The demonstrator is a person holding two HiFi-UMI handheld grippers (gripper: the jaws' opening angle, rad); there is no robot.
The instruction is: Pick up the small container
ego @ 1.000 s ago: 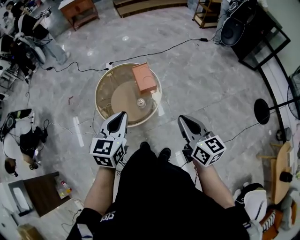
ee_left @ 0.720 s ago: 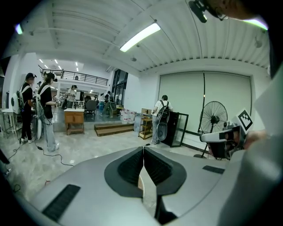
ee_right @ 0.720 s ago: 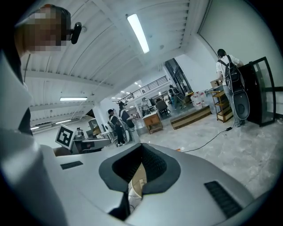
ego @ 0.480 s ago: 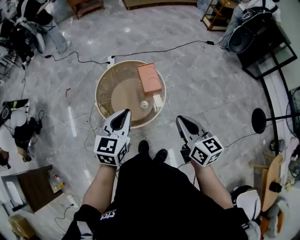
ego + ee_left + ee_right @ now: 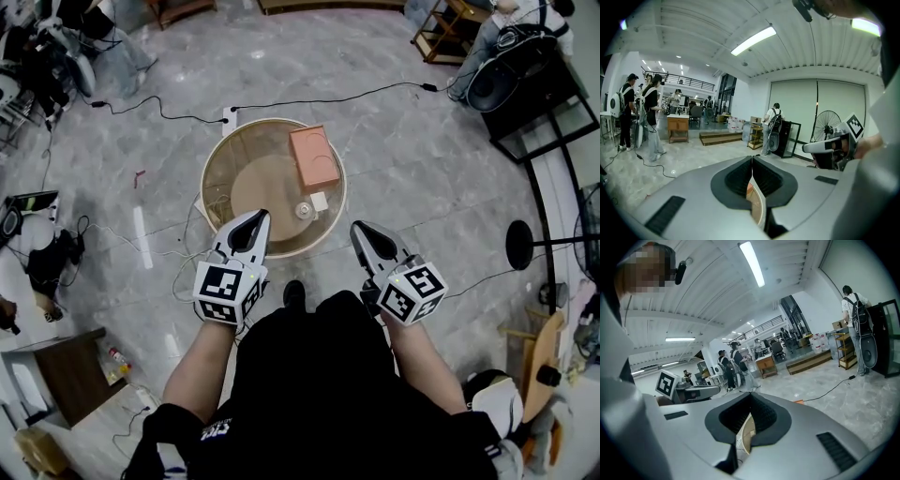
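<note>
The small container (image 5: 304, 210), a little clear round jar, stands on the round glass-topped table (image 5: 225, 164) near its front right. Beside it lie a small white piece (image 5: 320, 202) and a salmon box (image 5: 314, 157). My left gripper (image 5: 260, 217) is shut and empty, its tip over the table's near rim, left of the jar. Just off the rim to the jar's right, my right gripper (image 5: 359, 228) is also shut and empty. In the gripper views both pairs of jaws (image 5: 752, 158) (image 5: 751, 394) meet, with only the table rim (image 5: 759, 206) showing below.
A black cable (image 5: 309, 94) runs over the marble floor behind the table. A speaker (image 5: 487, 84) and black frame stand at the back right, and a fan stand (image 5: 521, 246) is at the right. People (image 5: 649, 115) stand far off to the left.
The person has stepped toward the table. It now lies closer under both grippers, and the left gripper's tip has come over its near rim. Both grippers stay shut.
</note>
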